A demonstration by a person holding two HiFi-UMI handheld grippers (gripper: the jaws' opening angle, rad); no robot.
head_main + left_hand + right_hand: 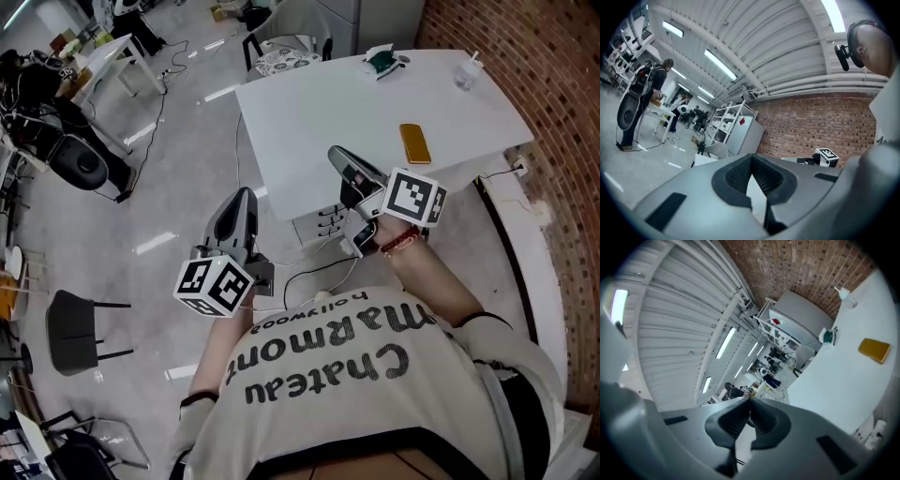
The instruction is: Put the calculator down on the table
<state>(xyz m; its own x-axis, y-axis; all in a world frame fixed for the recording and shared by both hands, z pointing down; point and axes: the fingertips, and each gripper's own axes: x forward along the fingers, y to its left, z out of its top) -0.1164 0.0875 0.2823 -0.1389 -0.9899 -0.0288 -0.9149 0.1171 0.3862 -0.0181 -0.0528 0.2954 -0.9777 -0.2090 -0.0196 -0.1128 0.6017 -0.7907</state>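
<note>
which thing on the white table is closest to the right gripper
The orange calculator, lying flat by the white table's near edge, closest to the right gripper; the green item and clear container sit at the far edge.

A black chair stands on the grey floor, far from the brick wall.

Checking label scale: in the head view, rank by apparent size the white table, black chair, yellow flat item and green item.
1. white table
2. black chair
3. yellow flat item and green item: look about alike, so unranked.
</note>
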